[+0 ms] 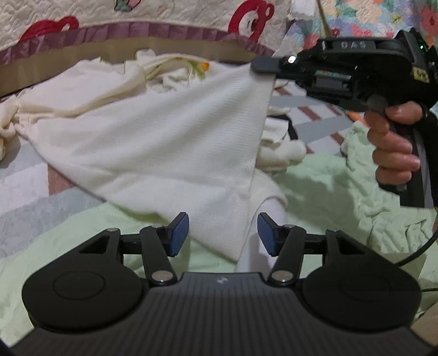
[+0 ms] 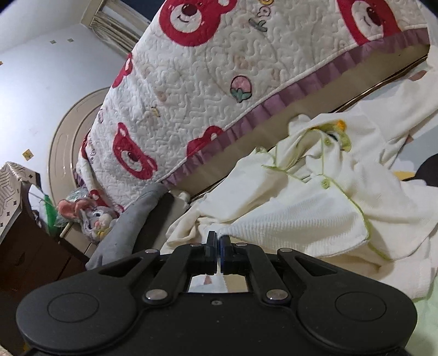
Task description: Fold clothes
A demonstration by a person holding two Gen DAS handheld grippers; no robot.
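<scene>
Right claw (image 2: 218,241) pinches one cream garment (image 1: 164,137); left claw (image 1: 223,232) gapes, touching nothing.

Two grippers: left gripper (image 1: 223,232), right gripper (image 1: 262,65). One cream garment (image 1: 164,131). One bear-print quilt (image 2: 219,82). One plush rabbit (image 2: 93,216).

Home bedroom: quilted bear bedspread (image 2: 219,82), plush toy (image 2: 93,216)

Soft, even indoor light; the white garment (image 1: 153,131) is slightly blurred, and above it the bed quilt (image 1: 164,16) bends at the edges.
</scene>
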